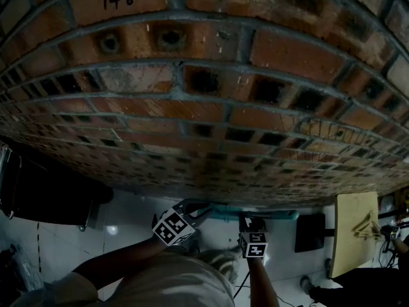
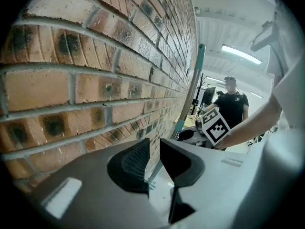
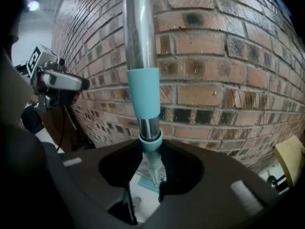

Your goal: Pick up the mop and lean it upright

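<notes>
leaning step: right gripper (image 3: 151, 168) clamps the mop (image 3: 144, 92) upright by the brick wall (image 3: 214, 56), left gripper (image 2: 153, 159) jaws slightly apart; next, probably rest it and release gently.

Silver-shafted mop (image 3: 142, 56) with teal collar, upright, close against the brick wall (image 3: 228, 56).

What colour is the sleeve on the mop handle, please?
Light teal sleeve on a silver handle; it shows best in the right gripper view.
</notes>
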